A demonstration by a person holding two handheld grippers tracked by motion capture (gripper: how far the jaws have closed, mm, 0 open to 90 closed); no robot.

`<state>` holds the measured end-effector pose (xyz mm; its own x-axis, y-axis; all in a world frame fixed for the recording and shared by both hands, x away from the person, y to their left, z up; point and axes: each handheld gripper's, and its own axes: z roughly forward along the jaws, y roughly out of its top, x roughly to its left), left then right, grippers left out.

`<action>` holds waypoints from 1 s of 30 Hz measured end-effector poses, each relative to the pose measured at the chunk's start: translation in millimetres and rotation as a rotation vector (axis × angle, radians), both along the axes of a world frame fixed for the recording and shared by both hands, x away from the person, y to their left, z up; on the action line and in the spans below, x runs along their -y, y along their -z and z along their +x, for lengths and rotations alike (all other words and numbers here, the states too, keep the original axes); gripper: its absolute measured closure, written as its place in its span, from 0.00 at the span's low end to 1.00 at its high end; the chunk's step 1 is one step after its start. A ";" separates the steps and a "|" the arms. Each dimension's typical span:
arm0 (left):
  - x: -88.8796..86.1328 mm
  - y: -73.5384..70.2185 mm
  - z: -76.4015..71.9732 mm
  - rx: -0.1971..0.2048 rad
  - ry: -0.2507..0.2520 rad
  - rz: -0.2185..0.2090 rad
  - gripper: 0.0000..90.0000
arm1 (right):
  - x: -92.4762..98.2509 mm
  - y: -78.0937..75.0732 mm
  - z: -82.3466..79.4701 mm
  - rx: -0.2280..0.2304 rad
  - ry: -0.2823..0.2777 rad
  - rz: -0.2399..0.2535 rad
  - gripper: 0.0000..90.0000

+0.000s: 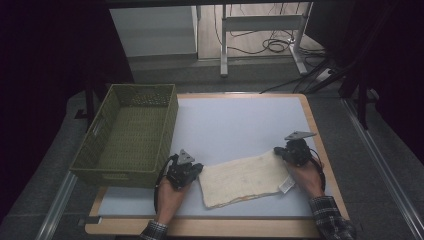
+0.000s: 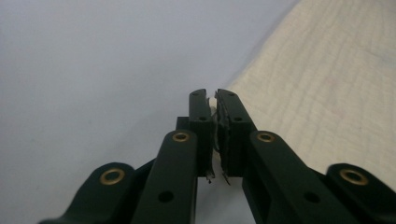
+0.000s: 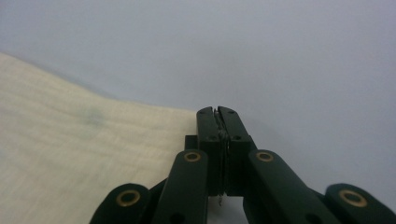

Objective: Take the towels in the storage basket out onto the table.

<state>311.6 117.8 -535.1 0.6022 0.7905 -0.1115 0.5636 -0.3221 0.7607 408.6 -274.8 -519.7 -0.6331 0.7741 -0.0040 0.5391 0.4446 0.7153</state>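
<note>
high view shows the green basket [image 1: 127,135], while both gripper views show jaws closed on the cloth's [image 1: 245,178] corners.

Both tongs are black: the left tongs [image 1: 199,169] and right tongs [image 1: 278,150] each carry a grey three-cornered plate and a black trailing cable. Brass-ringed screw holes dot their arms. The person's sleeves [image 1: 327,212] are dark plaid.

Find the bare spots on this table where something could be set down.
Free: the pale blue table top beyond the cream woven cloth, right of the green wicker basket; also the basket's inside. Crowded: the near edge.
</note>
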 end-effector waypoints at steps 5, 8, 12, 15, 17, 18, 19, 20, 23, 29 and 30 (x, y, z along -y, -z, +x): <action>0.3 2.0 8.1 -0.006 0.002 -0.010 0.78 | 0.0 -3.2 -3.8 0.010 -0.003 0.018 0.97; 2.9 4.8 10.6 0.003 -0.002 0.026 0.74 | 4.0 -5.7 -8.6 -0.013 -0.002 0.047 0.92; 1.1 9.4 12.5 -0.002 -0.007 0.037 0.68 | 7.3 -7.4 -13.1 -0.047 -0.004 0.070 0.86; -0.1 9.7 13.3 0.001 -0.006 0.044 0.64 | 8.7 -9.8 -18.9 -0.047 -0.010 0.065 0.78; -0.5 9.8 13.7 -0.003 -0.002 0.041 0.62 | 9.4 -12.6 -24.1 -0.038 -0.014 0.066 0.74; -0.2 10.0 13.6 -0.001 -0.001 0.042 0.61 | 9.4 -14.3 -27.0 -0.030 -0.015 0.062 0.71; 0.1 10.0 13.3 -0.002 0.001 0.045 0.61 | 9.2 -16.1 -30.0 -0.028 -0.009 0.057 0.69; 0.2 10.1 13.3 -0.001 0.001 0.046 0.60 | 8.8 -17.8 -33.2 -0.033 -0.011 0.060 0.69; -0.2 10.7 13.6 -0.001 0.001 0.040 0.60 | 6.1 -21.9 -43.4 -0.025 -0.033 0.053 0.67; -1.5 11.2 14.1 -0.011 0.001 0.027 0.59 | -4.6 -26.3 -62.2 -0.026 -0.092 0.045 0.67; -1.6 11.2 14.2 -0.011 0.001 0.026 0.59 | -7.8 -26.5 -65.3 -0.026 -0.102 0.045 0.67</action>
<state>325.8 119.4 -546.3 0.6022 0.7923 -0.0981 0.5717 -0.3422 0.7457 343.2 -267.0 -493.2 -0.7083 0.7043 0.0473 0.5113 0.4657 0.7222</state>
